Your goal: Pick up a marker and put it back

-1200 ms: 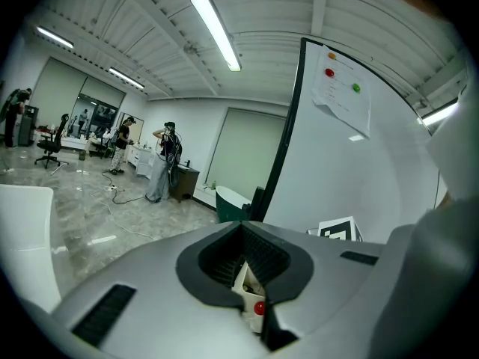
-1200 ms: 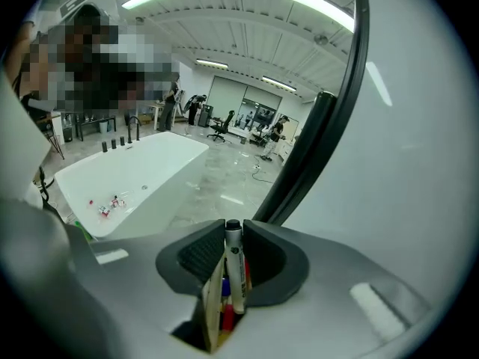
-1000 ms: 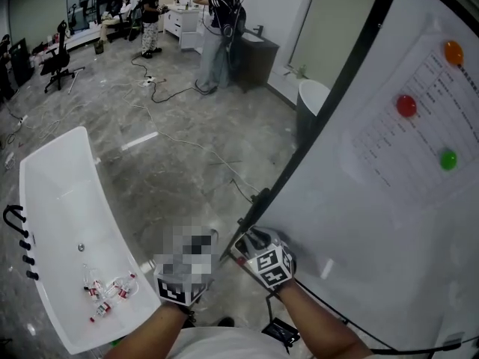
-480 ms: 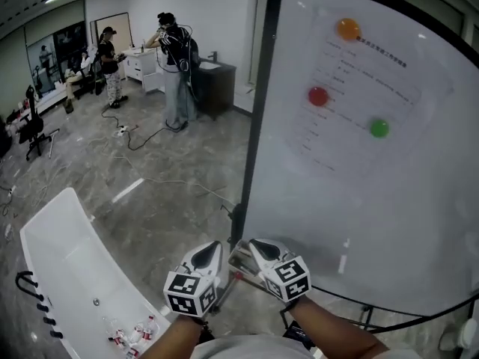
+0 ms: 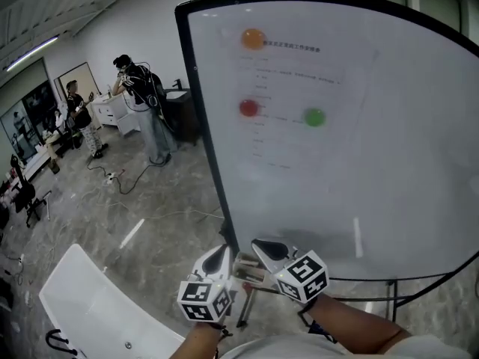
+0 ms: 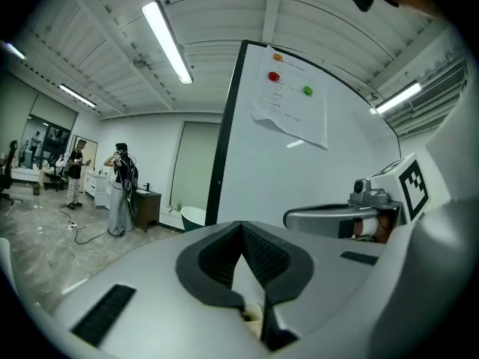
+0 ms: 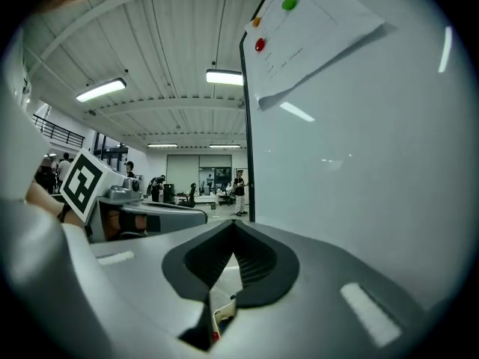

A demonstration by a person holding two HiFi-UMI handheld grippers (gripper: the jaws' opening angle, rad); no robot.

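Whiteboard (image 5: 389, 170) with paper sheet (image 5: 299, 81) under coloured magnets (image 5: 248, 108), white bathtub (image 5: 90, 309), people (image 5: 146, 103) beyond

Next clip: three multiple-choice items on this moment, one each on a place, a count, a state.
1. The orange magnet sits: A) at the top of the sheet, above the red magnet; B) at the sheet's bottom edge; C) off the sheet.
2. Magnets on the sheet: A) two; B) three; C) five.
3. The right hand-held gripper has its jaws: A) wide apart; B) clamped on a magnet; C) tips together.
Key: 1A, it is topmost; 2B, orange, red and a green magnet; 3C, the pads meet at their tips.
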